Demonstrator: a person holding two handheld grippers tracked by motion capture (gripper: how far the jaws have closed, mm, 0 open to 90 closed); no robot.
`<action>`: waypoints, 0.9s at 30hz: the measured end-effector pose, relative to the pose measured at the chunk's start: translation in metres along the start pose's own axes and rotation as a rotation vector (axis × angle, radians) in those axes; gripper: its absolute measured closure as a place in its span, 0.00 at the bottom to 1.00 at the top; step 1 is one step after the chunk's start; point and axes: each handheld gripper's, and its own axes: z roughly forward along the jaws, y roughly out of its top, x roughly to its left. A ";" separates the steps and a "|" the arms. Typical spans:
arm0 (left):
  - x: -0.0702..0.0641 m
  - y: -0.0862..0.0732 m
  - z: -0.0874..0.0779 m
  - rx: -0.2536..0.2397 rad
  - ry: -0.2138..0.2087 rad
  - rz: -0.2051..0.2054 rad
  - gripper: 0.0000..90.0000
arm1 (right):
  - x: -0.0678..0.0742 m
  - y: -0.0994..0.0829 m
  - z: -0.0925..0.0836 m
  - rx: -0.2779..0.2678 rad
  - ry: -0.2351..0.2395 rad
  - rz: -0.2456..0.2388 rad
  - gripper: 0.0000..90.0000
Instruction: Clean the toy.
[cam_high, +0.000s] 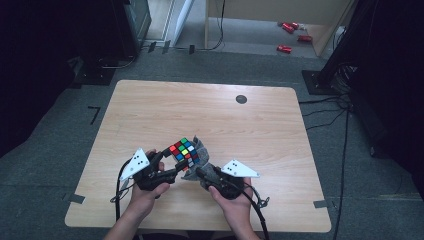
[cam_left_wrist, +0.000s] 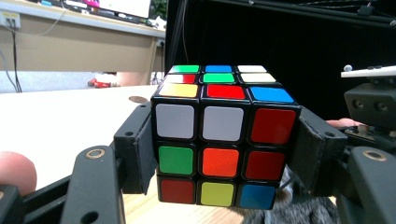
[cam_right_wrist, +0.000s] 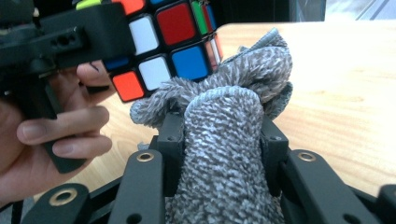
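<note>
Dim, soft overhead light; dark room edges, slightly blurred close-ups.

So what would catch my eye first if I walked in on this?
Probably the colourful puzzle cube, clamped between the jaws of the left gripper just above the near part of the wooden table. Right beside it, the right gripper holds a bunched grey cloth up against the cube's side.

high: above, fwd-down, far | claw cams: level, close | shared: cube
</note>
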 end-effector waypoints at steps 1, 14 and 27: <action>0.001 0.000 0.000 0.001 0.001 -0.002 0.38 | 0.003 -0.002 0.002 0.010 0.018 -0.008 0.69; 0.004 -0.002 0.000 0.007 0.021 -0.016 0.38 | -0.010 0.004 -0.009 -0.010 -0.025 0.025 0.69; 0.003 -0.004 0.002 0.015 0.016 -0.014 0.38 | -0.006 0.005 -0.008 0.000 -0.014 0.003 0.69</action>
